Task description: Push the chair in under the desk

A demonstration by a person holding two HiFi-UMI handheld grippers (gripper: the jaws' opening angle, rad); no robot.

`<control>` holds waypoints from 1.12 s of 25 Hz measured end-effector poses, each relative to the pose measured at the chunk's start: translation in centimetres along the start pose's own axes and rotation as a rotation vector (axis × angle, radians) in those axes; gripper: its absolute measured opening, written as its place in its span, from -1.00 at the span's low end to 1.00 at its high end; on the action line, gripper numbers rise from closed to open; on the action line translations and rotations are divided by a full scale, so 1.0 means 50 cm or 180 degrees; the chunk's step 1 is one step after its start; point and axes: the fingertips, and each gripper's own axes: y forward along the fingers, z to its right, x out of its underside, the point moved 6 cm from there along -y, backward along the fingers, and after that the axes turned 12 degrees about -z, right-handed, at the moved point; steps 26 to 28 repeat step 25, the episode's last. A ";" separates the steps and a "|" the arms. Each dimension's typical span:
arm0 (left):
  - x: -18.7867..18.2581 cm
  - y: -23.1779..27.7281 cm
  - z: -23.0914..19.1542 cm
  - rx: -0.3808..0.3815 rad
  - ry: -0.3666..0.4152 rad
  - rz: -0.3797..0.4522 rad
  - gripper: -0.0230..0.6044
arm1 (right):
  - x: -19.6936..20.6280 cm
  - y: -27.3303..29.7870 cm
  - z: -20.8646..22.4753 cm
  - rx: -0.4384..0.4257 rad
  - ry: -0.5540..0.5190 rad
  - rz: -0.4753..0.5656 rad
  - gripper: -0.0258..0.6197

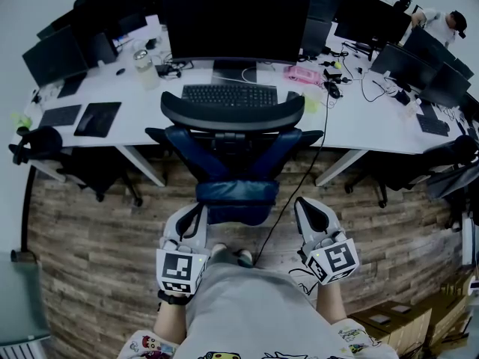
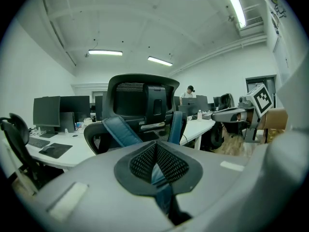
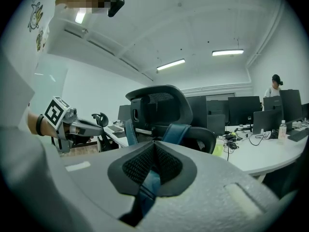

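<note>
1. While both jaws are shut and hold nothing, the left gripper (image 1: 191, 219) and right gripper (image 1: 308, 209) sit near the chair (image 1: 233, 148)
2. The chair looks mostly under the tabletop (image 1: 359, 118); maybe a small push is left

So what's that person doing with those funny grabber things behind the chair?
A person stands right behind a black and blue chair, holding a gripper in each hand. The left gripper and the right gripper are both shut and empty, one near each side of the chair's back, and they don't seem to be touching it. The chair faces a white desk with a keyboard and a monitor. It looks like the chair is about to be pushed in.
</note>
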 end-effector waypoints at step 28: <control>0.004 0.024 -0.024 0.0078 0.0290 -0.0097 -0.89 | 0.005 0.004 0.013 0.0065 -0.0053 -0.0041 -0.92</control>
